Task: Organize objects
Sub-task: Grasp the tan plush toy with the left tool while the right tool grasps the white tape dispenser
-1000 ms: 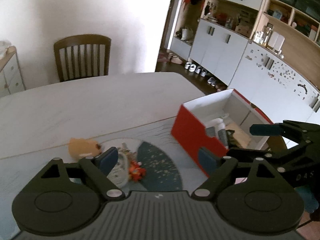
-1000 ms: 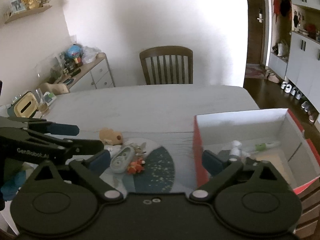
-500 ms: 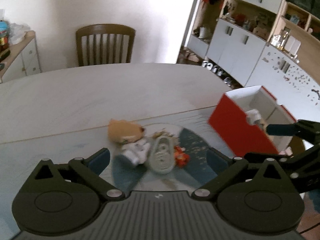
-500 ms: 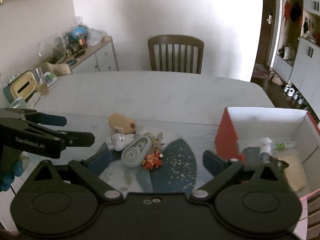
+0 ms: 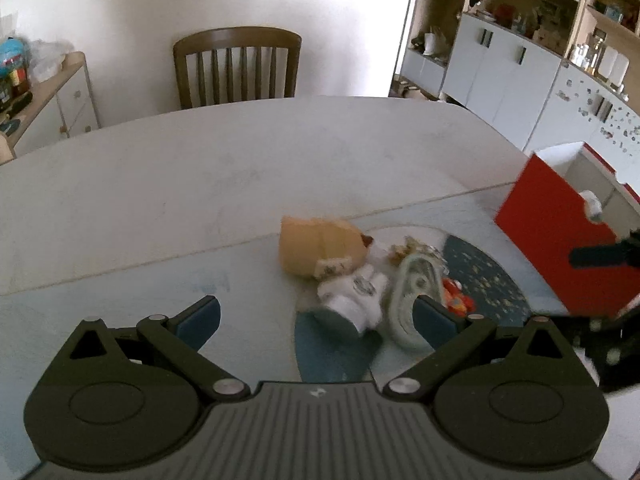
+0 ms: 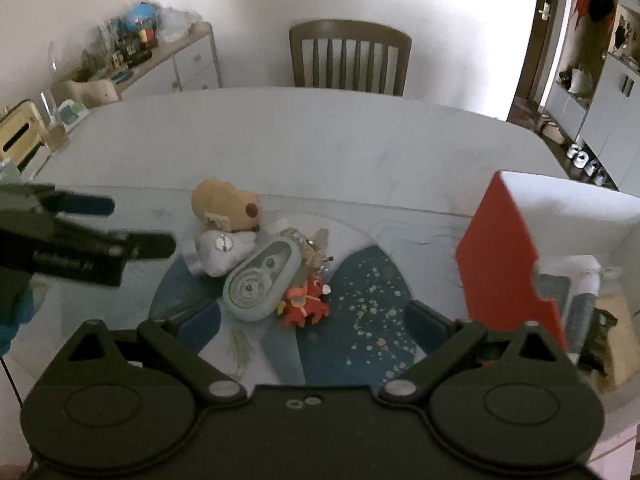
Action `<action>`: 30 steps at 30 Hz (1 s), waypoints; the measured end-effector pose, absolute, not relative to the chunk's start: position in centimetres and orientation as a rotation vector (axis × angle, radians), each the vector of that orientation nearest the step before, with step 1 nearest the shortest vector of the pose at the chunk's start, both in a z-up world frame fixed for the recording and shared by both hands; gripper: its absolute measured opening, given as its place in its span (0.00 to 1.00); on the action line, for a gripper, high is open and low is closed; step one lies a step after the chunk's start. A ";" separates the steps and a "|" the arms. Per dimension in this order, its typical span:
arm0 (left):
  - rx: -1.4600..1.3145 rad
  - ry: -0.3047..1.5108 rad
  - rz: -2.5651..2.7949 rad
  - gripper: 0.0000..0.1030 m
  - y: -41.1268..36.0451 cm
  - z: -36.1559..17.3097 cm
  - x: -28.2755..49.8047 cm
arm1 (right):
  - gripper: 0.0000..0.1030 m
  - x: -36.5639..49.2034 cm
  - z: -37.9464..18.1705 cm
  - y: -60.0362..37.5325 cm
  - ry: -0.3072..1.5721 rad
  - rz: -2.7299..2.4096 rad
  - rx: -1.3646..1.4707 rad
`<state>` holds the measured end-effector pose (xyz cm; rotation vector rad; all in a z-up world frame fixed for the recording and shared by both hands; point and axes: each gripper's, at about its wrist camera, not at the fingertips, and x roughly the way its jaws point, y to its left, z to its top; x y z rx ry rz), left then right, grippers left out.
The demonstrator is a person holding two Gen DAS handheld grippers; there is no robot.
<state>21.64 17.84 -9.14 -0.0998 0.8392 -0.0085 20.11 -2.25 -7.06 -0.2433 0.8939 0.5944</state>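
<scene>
A small pile lies on a blue-patterned mat (image 6: 360,300): a tan plush toy (image 6: 226,202), a white astronaut figure (image 6: 224,250), a grey-green correction tape dispenser (image 6: 262,278), a red crab toy (image 6: 304,306) and a keychain (image 6: 310,244). The pile also shows in the left wrist view: plush (image 5: 320,246), astronaut (image 5: 354,294), dispenser (image 5: 408,300). My left gripper (image 5: 316,320) is open and empty, just before the astronaut. My right gripper (image 6: 312,320) is open and empty, just before the dispenser and crab. A red and white box (image 6: 504,256) stands right, holding several items.
The pale table (image 6: 320,136) stretches back to a wooden chair (image 6: 350,58). A sideboard with clutter (image 6: 160,60) stands at the left. White cabinets and shelves (image 5: 520,60) line the right wall. A tissue box (image 6: 18,134) sits at the table's far left.
Both grippers have swung left, away from the red box and toward the pile, and come closer to it. Both stay open and empty.
</scene>
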 end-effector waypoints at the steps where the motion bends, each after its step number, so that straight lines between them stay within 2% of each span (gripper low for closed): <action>1: -0.104 0.839 -0.006 1.00 18.0 -9.3 22.3 | 0.95 20.2 -7.3 -1.9 0.898 0.597 -0.248; 15: -0.088 0.854 0.001 1.00 16.9 -11.2 29.1 | 0.88 21.2 -9.8 2.7 0.928 0.648 -0.287; 17: -0.085 0.862 0.002 1.00 16.9 -11.5 29.8 | 0.83 21.4 -10.2 3.2 0.931 0.651 -0.291; 30: -0.096 0.919 0.004 1.00 17.5 -13.8 31.8 | 0.74 20.8 -12.9 6.6 0.903 0.662 -0.445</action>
